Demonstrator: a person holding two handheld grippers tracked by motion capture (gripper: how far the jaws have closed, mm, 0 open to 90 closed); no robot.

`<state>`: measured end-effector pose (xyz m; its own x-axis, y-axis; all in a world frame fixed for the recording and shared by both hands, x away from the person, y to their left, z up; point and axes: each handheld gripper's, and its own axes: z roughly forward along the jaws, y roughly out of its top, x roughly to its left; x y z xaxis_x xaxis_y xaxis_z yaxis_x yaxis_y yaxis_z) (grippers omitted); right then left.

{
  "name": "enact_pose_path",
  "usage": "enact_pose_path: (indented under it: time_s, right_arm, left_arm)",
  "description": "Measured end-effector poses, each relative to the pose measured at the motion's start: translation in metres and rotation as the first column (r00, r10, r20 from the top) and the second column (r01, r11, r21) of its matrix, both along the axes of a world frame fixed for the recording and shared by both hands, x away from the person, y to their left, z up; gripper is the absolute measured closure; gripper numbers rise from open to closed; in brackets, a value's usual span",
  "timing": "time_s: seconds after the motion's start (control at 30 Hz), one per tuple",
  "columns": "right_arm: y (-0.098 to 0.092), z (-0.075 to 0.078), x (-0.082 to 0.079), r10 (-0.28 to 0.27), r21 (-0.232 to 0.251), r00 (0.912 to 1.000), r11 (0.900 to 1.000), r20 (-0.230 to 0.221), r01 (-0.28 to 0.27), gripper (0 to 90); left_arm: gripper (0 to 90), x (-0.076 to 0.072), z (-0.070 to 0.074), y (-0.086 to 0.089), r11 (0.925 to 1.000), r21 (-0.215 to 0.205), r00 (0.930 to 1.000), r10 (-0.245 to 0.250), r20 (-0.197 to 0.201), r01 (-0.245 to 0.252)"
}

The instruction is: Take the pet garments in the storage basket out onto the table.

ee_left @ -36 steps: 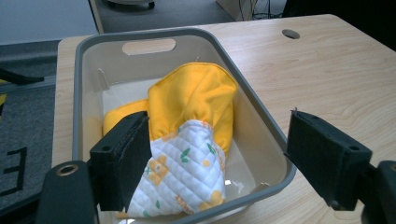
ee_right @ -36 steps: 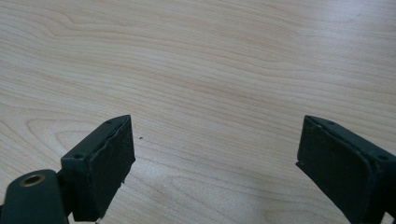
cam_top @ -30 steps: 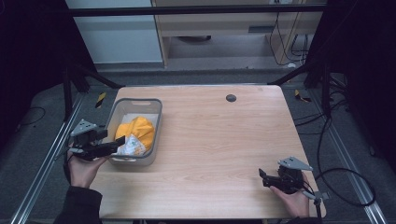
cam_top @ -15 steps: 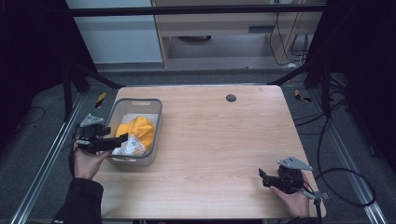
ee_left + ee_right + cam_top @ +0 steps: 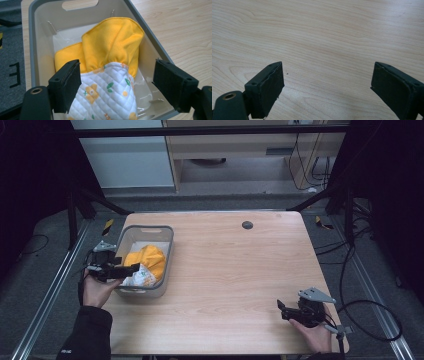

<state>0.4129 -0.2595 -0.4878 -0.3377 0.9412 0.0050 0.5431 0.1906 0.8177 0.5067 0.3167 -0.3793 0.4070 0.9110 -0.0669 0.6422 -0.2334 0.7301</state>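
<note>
A grey plastic bin stands on the left part of the wooden table. Inside it lie a yellow cloth and a white quilted cloth with a flower print. My left gripper hangs open over the bin's near end, its jaws wide apart on either side of the quilted cloth, above it. My right gripper is open near the table's front right corner, low over bare wood, with nothing between its jaws.
A small dark round hole sits in the table near its far edge. Black frame posts stand at both sides of the table. Cables lie on the floor at the right.
My left gripper has moved forward and to the right, from beside the bin's near left corner to over its near end. The right gripper has stayed in place.
</note>
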Motion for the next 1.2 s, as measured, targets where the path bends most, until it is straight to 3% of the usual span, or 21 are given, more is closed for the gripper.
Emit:
enact_pose_path:
  time_s: [0.33,0.7,1.2]
  right_arm:
    - [0.000,0.000,0.000,0.001,0.001,1.0000,1.000,-0.002,-0.001,11.0]
    - [0.001,0.000,0.000,0.009,-0.005,1.0000,1.000,-0.004,-0.009,11.0]
    - [0.002,-0.001,0.001,0.014,-0.007,0.9998,1.000,-0.016,-0.014,11.0]
  left_arm:
    - [22.9,0.012,-0.007,-0.004,0.9992,0.037,0.9983,-0.012,-0.057,0.014]
    - [22.9,0.024,-0.014,-0.014,0.9977,0.064,0.9955,-0.016,-0.093,0.022]
    - [25.4,0.035,-0.032,-0.023,0.9920,0.123,0.9881,-0.010,-0.154,0.030]
